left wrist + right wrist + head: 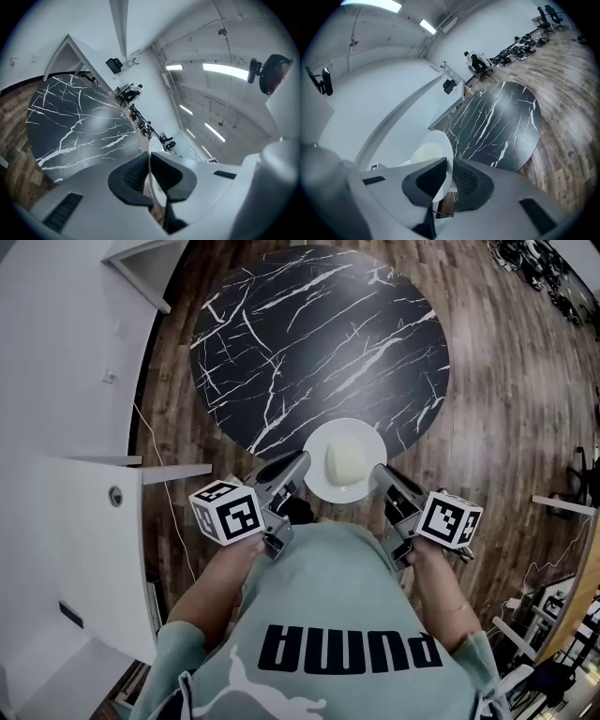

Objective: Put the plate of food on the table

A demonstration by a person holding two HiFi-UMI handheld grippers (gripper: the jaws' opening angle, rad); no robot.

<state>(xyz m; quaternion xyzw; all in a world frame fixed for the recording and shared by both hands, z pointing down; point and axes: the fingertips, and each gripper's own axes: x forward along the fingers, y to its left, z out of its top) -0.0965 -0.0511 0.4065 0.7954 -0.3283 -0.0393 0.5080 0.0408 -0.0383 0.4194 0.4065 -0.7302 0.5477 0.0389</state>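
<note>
1 plate (317, 476) w/ 1 pale food block (345, 462), held both sides.
We see L gripper (296, 465) & R gripper (379, 474) each clamped on its rim, over the table's (319, 343) near edge.

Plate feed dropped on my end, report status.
Both shut on plate rim: left gripper, right gripper. Carrying food, at table near edge. Nothing blocking.

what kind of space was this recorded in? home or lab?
Probably an open office or lab hall rather than a home: a bare ceiling with long strip lights, office chairs along the far wall, and one round black marble-look table on wood flooring.
</note>
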